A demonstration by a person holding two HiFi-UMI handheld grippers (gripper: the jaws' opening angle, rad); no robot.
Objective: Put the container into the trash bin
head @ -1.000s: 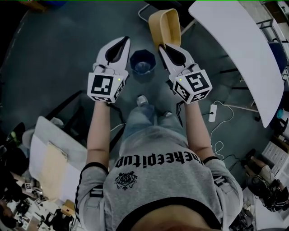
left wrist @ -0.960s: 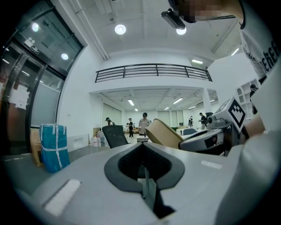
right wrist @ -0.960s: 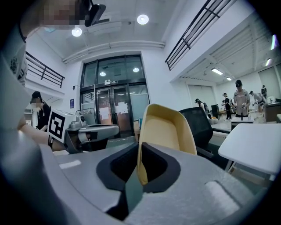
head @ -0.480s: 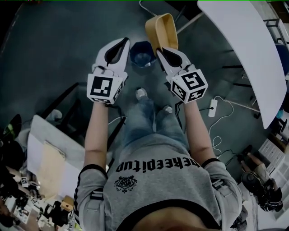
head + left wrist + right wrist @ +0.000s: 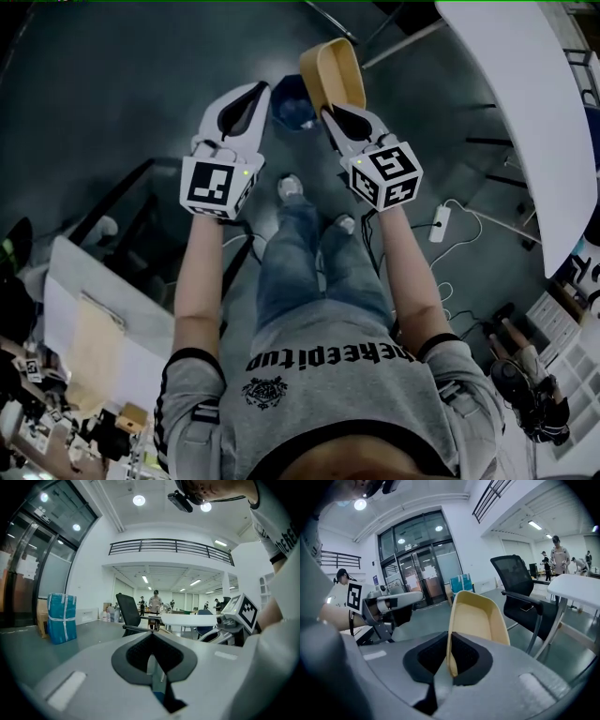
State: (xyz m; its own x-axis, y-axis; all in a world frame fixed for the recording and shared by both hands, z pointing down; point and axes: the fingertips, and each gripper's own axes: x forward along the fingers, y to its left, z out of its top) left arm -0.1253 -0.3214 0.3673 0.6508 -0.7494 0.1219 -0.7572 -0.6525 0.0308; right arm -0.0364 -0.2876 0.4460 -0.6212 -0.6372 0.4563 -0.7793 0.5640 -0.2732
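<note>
The fingers (image 5: 464, 656) of my right gripper (image 5: 449, 641) were clenched on the rim of the tan container (image 5: 477, 616), which rose out of them on edge, its hollow side turned toward the right of the right gripper view. In the head view the container sat at the upper centre of the frame, held in the air over the dark floor (image 5: 122, 84). In that view its lower left edge overlapped the dark blue trash bin (image 5: 291, 101). The bin stood on the floor and showed between my two grippers, just above my shoes. The fingers of my left gripper (image 5: 257, 87) were pressed together with nothing between them, and that gripper was raised at the left of the bin. A white table (image 5: 511, 103) curved across the upper right of the head view, well apart from the bin. A black office chair (image 5: 520, 590) stood right of the container in the right gripper view.
</note>
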